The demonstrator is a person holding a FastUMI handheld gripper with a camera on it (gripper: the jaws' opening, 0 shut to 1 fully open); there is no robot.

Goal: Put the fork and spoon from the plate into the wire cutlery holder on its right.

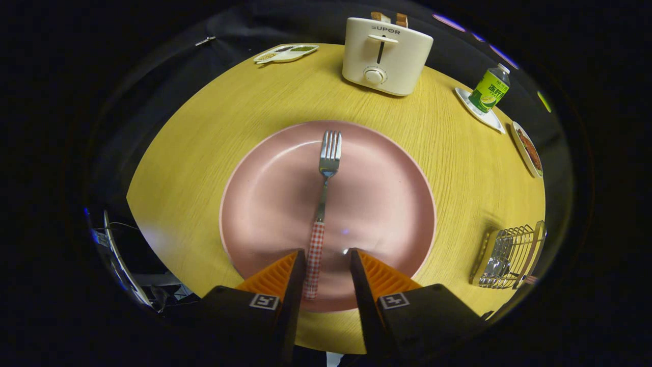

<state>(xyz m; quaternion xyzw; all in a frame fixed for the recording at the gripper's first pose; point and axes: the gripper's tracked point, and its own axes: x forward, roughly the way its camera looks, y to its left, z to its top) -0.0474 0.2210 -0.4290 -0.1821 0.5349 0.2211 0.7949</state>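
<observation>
On the pink plate [265, 204] in the middle of the worktop [204, 132], the fork [323, 204] lies with its tines far and its checked handle near, that handle sitting between the fingers of the hand-held gripper [327, 257], close against the left one while the right one stands apart, so the gripper is open and grips nothing yet. A good pickup means centring on the handle, closing squarely and lifting level. The wire cutlery holder [509, 255] waits right of the plate, seemingly holding a spoon already.
</observation>
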